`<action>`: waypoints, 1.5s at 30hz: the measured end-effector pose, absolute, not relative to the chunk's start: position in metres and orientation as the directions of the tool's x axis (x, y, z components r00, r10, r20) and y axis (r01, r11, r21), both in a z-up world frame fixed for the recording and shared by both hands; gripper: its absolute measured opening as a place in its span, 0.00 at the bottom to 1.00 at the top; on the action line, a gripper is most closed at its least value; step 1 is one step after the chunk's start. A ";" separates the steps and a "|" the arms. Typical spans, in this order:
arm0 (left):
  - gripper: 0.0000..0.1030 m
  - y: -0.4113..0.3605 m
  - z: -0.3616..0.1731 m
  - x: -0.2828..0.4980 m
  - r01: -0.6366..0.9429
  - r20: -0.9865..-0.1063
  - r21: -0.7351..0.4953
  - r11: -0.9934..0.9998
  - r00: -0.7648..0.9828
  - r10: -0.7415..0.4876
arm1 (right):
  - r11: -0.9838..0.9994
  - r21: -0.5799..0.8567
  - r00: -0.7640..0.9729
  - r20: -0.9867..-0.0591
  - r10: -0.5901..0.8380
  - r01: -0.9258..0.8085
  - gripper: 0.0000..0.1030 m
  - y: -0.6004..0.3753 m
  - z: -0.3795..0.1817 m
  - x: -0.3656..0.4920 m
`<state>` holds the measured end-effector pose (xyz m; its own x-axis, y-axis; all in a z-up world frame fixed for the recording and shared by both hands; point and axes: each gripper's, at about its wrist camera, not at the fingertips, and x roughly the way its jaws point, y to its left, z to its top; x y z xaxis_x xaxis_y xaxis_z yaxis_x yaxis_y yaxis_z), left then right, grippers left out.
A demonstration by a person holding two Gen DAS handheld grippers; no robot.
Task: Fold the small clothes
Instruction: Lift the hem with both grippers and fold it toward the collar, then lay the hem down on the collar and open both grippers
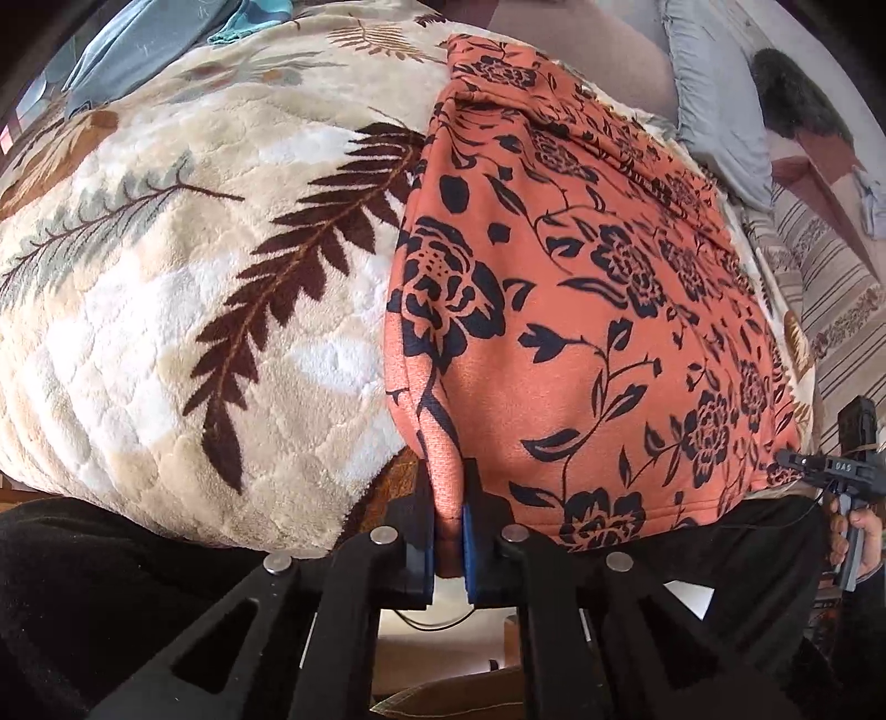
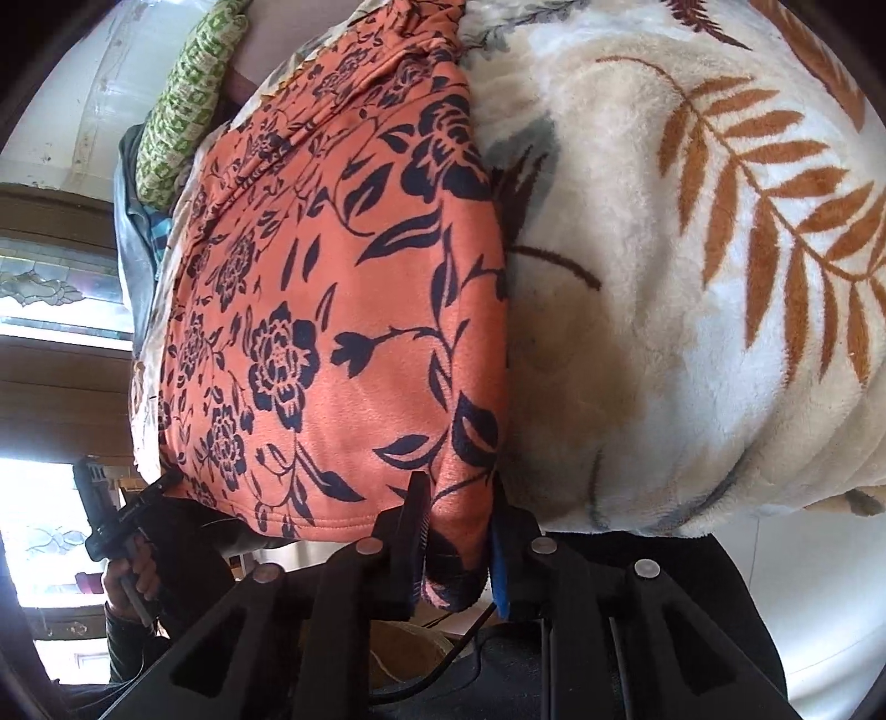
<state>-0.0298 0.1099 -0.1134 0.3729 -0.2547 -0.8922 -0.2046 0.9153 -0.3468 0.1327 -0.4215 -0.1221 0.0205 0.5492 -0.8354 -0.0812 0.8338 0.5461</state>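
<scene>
An orange garment with a dark floral print (image 1: 581,266) lies spread on a cream fleece blanket with fern leaves (image 1: 183,288). My left gripper (image 1: 448,487) is shut on the garment's near left corner at the bed's edge. My right gripper (image 2: 459,498) is shut on the garment's (image 2: 343,288) near right corner, fabric bunched between its jaws. Each gripper shows in the other's view: the right one (image 1: 803,462) at the far right, the left one (image 2: 166,482) at the lower left.
The blanket (image 2: 692,277) covers the bed. A grey pillow (image 1: 714,111) and striped bedding (image 1: 830,288) lie beyond the garment on the right. Blue clothes (image 1: 166,33) sit at the far left. A green patterned cloth (image 2: 188,111) lies at the bed's far end.
</scene>
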 end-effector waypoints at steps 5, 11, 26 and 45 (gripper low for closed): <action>0.07 0.126 -0.073 -0.024 -0.192 -0.821 -0.440 0.877 0.481 -0.307 | 0.719 0.695 0.133 -0.710 0.692 -0.030 0.13 -0.442 -0.098 0.141; 0.07 0.134 -0.013 0.007 -0.134 -0.729 -0.509 0.850 0.592 -0.343 | 0.615 0.784 0.261 -0.579 0.772 -0.080 0.13 -0.447 -0.045 0.171; 0.08 0.191 -0.008 0.281 -0.249 -0.746 -0.538 0.805 0.586 -0.317 | 0.601 0.799 0.445 -0.539 0.715 0.003 0.13 -0.418 -0.023 0.422; 0.71 0.213 -0.028 0.304 -0.311 -0.768 -0.379 0.872 0.631 -0.109 | 0.845 0.534 0.415 -0.763 0.496 -0.028 0.67 -0.387 -0.072 0.470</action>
<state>0.3043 0.2135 -0.0284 0.6305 -0.1092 -0.7684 -0.3107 0.8717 -0.3789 0.4696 -0.3869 -0.0720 0.4147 0.4961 -0.7628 -0.0279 0.8448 0.5343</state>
